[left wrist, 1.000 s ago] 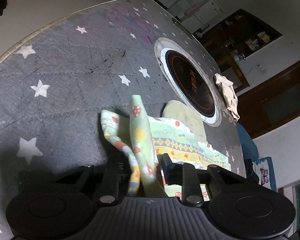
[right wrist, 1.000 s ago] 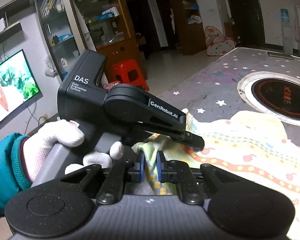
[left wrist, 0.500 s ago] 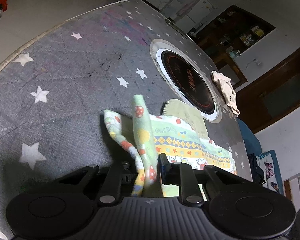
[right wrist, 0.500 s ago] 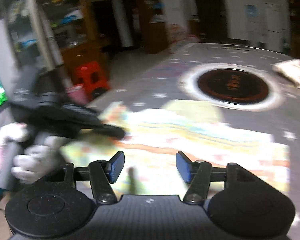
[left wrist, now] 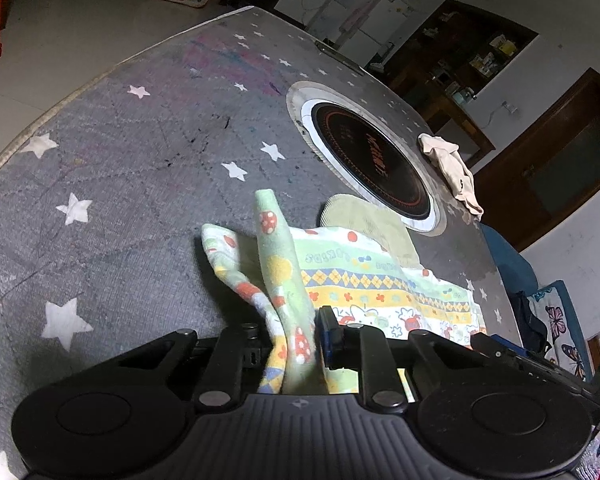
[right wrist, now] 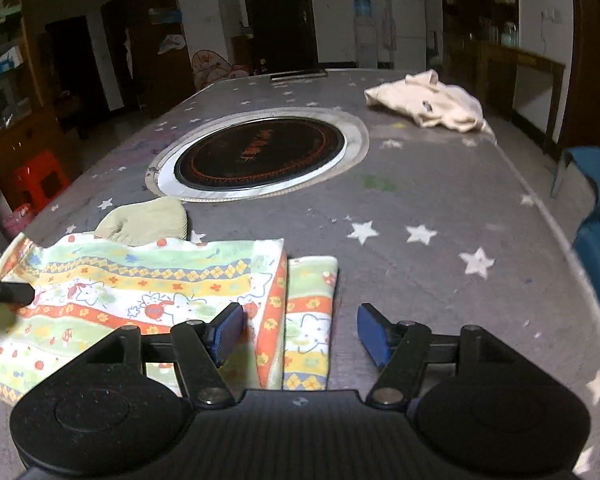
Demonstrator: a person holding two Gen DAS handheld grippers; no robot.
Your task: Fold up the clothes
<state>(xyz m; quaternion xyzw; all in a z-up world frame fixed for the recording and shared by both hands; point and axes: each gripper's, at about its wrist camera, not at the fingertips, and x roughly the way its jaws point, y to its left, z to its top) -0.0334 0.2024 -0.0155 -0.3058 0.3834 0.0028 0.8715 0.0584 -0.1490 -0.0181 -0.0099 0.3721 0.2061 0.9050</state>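
The round black cooktop [right wrist: 260,154] in the table has orange writing in its middle, too small to read. The patterned cloth [left wrist: 380,280] has tiny blue letters on one stripe, also unreadable.

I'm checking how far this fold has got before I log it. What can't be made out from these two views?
- Left wrist view: the left gripper body hides where the patterned garment is pinched.
- Right wrist view: the open right gripper body covers the garment's near edge.
- Right wrist view: the left frame edge cuts off all but one left finger tip.
- Both views: the cream garment's type is unclear.
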